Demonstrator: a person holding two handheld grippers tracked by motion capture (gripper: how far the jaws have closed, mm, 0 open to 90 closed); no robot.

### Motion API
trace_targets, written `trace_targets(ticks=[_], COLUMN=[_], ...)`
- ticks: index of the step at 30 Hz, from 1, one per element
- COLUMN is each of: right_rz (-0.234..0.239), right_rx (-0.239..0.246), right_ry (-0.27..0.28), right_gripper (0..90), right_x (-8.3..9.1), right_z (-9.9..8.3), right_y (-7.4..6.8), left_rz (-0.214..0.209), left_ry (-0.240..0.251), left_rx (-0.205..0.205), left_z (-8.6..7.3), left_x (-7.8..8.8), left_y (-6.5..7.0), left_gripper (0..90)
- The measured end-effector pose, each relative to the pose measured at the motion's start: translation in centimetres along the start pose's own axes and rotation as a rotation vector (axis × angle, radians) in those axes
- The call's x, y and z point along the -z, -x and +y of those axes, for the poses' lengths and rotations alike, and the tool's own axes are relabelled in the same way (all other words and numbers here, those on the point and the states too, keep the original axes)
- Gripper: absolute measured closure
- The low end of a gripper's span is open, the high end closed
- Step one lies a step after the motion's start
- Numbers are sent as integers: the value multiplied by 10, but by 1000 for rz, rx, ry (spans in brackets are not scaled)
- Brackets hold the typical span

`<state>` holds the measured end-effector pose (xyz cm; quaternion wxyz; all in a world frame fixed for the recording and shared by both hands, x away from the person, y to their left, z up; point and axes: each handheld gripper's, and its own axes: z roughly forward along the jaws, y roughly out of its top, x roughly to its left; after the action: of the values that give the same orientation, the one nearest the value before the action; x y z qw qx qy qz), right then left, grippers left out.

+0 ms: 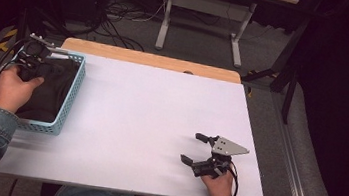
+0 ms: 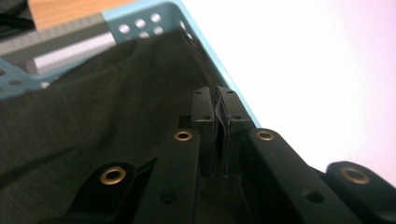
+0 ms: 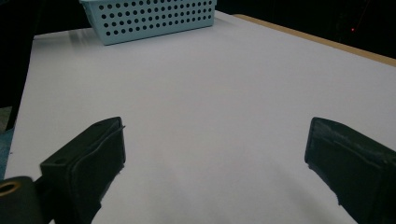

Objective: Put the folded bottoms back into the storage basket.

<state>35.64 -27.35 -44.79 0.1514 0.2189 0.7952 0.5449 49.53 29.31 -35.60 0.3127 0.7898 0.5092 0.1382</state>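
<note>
The left tongs (image 2: 219, 116) are pinched together over the black cloth (image 1: 52, 90) in the blue basket (image 1: 73, 96), at 9 o'clock on the tabletop (image 1: 151, 110); whether cloth is caught between them I cannot tell. The right tongs (image 1: 195, 148) rest at 5 o'clock, jaws wide apart and holding nothing.

place: lab/workroom | cues: white-topped table (image 1: 159, 126); floor cables (image 1: 117, 13); adjustable desk frame (image 1: 203, 11)

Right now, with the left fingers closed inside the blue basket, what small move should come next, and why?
Probably a slow lift of the left gripper straight up. Its fingers are shut with an edge of the dark cloth pinched between them, while the rest of the cloth lies in the blue basket. The right gripper rests open on the white table, ready to help once the cloth clears the rim.
</note>
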Motion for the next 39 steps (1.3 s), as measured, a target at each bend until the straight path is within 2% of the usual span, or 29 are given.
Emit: trace_targets(ticks=[5,9,10,14,19,20,22,24,26,27,31,34,39], right_rz=[-3,-5,-5,-7,-4,-5,-5,-7,-7,-8,-6,-5,1], right_rx=[1,3,4,6,8,10,9,12,12,14,16,15,18], right_ry=[-1,-4,-5,-5,-7,-7,-7,-11,-11,-12,-11,-13,-14], right_gripper=[56,56,56,56,56,56,56,56,56,56,56,56,56], right_x=[0,0,0,0,1,1,0,0,0,0,0,0,-1], right_z=[0,0,0,0,0,-1,-1,-1,-1,-1,0,0,1], right_y=[0,-1,-1,-1,-2,-2,-2,-2,-3,-3,-3,-3,-3], left_rz=[2,10,10,6,4,2,3,20,30,47,56,61,47], left_ry=[16,-7,-8,-3,-30,-48,-56,-106,-116,-137,-147,-147,-116], left_rx=[20,36,53,68,86,93,96,98,95,84,79,73,71], left_z=[6,12,14,18,20,21,21,24,24,25,26,26,23], left_x=[-7,-20,-24,-33,-53,-58,-61,-73,-77,-83,-82,-79,-63], left_y=[-3,-5,-7,-8,-9,-10,-11,-11,-11,-10,-9,-7,-3], left_gripper=[867,867,868,867,869,874,877,880,880,880,875,838,792])
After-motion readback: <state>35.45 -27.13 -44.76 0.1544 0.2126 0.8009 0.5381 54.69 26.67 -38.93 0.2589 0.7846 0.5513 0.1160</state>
